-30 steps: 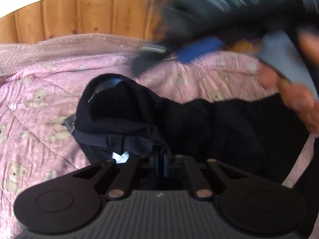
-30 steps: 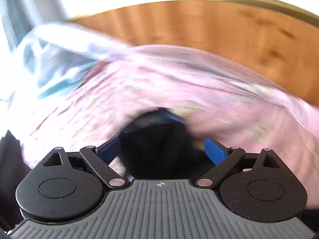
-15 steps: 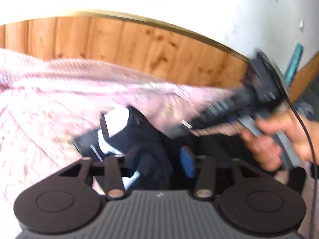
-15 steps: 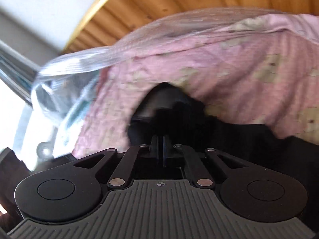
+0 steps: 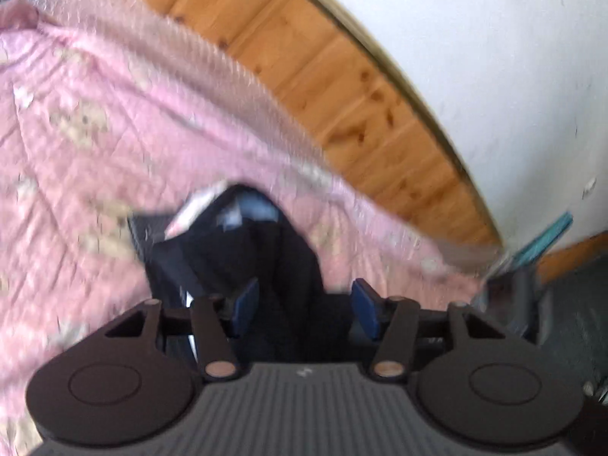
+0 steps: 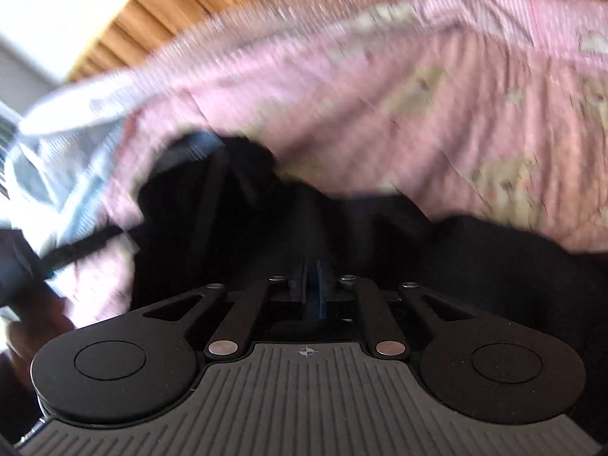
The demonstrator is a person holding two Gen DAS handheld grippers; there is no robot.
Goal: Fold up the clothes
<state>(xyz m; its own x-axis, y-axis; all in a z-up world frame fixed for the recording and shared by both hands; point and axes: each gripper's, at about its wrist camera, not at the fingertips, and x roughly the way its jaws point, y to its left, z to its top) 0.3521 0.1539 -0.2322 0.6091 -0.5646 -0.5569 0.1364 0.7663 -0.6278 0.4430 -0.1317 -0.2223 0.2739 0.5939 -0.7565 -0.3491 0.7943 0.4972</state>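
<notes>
**Right gripper pinches the black garment, left one stands open**

The right gripper (image 6: pixel 312 285) has its jaws pressed together on a fold of the black garment (image 6: pixel 380 235). The left gripper (image 5: pixel 304 306) holds its blue pads (image 5: pixel 365 306) wide apart, the garment bunched between them without clear contact. The cloth lies on a pink teddy-bear quilt (image 5: pixel 95 133); behind it, wood panelling (image 5: pixel 342 87). A pale tag on the garment is too blurred to read

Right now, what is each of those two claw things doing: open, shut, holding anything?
Left gripper: jaws open, black fabric garment between them, not clamped.
Right gripper: jaws shut on the black fabric garment.
</notes>
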